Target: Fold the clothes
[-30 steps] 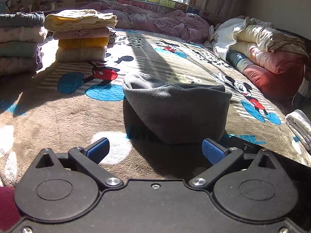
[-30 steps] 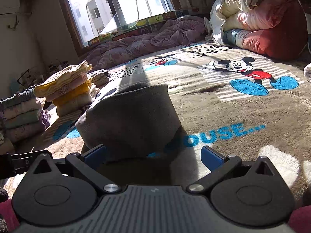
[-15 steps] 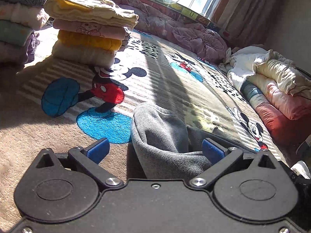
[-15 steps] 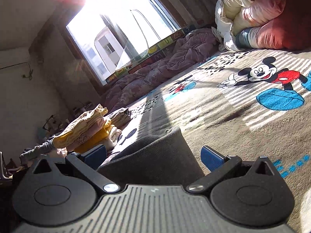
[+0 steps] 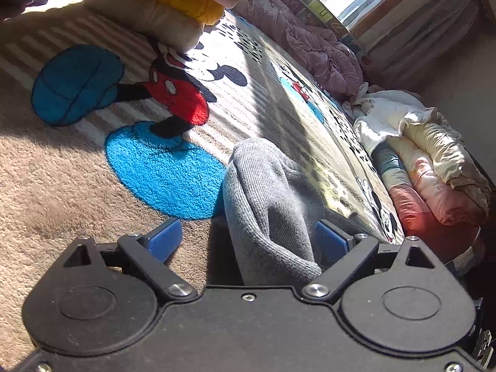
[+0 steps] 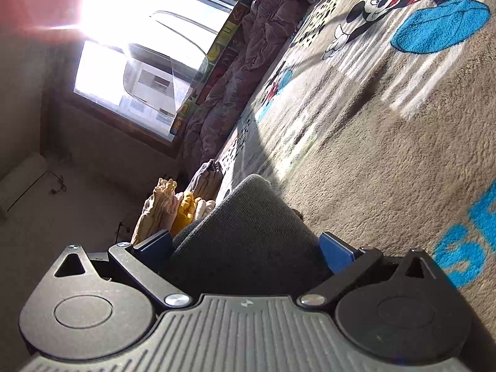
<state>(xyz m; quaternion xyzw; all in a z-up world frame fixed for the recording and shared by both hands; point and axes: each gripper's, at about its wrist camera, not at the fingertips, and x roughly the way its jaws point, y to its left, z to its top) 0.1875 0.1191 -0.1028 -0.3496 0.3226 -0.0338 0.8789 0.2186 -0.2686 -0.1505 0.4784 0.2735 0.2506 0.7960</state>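
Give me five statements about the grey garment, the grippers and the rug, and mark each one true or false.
1. The grey garment sits between the open jaws of the left gripper. True.
2. The right gripper is shut with nothing between its fingers. False: its jaws are open and the garment lies between them.
3. The rug shows a cartoon mouse in red shorts. True.
4. The stack of folded clothes rests on top of the grey garment. False: the stack stands apart on the rug, farther away.
5. The garment is bright yellow. False: it is grey.
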